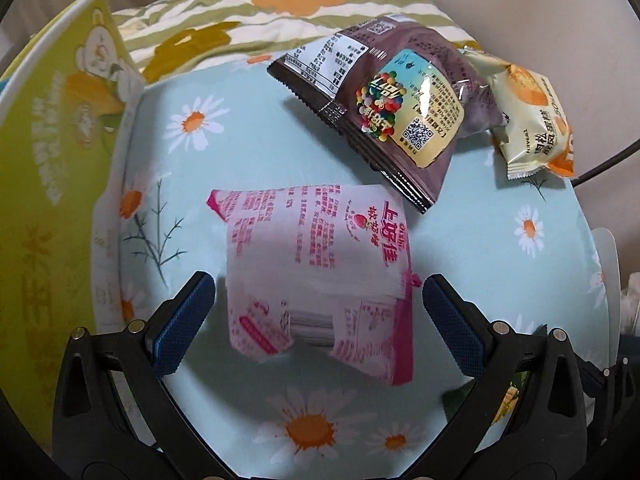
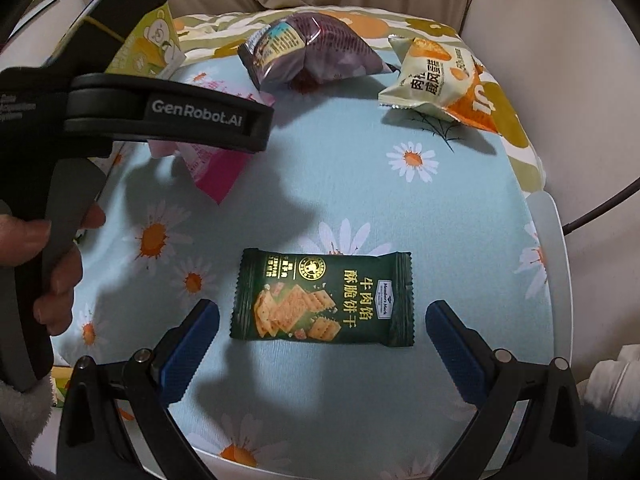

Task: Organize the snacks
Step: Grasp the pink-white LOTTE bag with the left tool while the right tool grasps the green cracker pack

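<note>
A pink and white snack packet (image 1: 316,268) lies on the daisy-print cloth (image 1: 260,152) between the blue pads of my open left gripper (image 1: 318,304); the pads stand apart from it on either side. A dark green cracker packet (image 2: 324,298) lies between the pads of my open right gripper (image 2: 322,328), not touched. A brown candy bag (image 1: 396,108) and a cream cake packet (image 1: 528,120) lie further back; they also show in the right wrist view, the bag (image 2: 308,52) and the packet (image 2: 432,80). The left gripper body (image 2: 160,108) partly hides the pink packet (image 2: 216,168).
A yellow-green carton (image 1: 52,152) stands open at the left edge of the cloth, also seen behind the left gripper (image 2: 156,40). A striped floral cushion (image 1: 280,12) lies at the back. A black cable (image 1: 608,160) runs at the right. Beige upholstery surrounds the surface.
</note>
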The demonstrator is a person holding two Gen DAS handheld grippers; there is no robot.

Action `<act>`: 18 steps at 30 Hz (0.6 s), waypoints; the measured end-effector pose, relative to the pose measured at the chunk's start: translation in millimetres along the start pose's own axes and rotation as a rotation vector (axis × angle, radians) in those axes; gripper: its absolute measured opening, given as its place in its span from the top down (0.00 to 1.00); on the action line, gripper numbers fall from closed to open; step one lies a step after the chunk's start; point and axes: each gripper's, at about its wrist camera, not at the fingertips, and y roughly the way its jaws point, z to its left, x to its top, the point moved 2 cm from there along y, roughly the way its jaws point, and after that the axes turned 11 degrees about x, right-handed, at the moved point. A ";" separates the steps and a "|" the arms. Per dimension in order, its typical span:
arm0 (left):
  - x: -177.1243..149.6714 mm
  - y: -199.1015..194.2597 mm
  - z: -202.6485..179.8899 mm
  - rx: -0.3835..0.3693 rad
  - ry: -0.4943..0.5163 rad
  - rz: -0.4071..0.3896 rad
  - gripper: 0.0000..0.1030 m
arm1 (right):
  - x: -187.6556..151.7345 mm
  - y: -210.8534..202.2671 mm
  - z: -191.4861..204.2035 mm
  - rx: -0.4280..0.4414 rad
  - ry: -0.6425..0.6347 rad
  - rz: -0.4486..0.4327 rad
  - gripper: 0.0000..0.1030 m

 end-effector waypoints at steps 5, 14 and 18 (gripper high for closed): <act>2.7 8.7 -1.7 0.005 0.026 0.005 0.17 | 2.0 7.0 -4.0 -0.008 0.010 0.016 0.01; -0.1 4.8 1.9 0.001 0.063 -0.021 0.40 | 6.6 28.2 -5.2 -0.016 0.001 0.043 0.07; -15.0 -2.3 8.8 0.004 0.066 -0.005 0.41 | 9.7 33.1 -4.5 -0.018 -0.003 0.036 0.07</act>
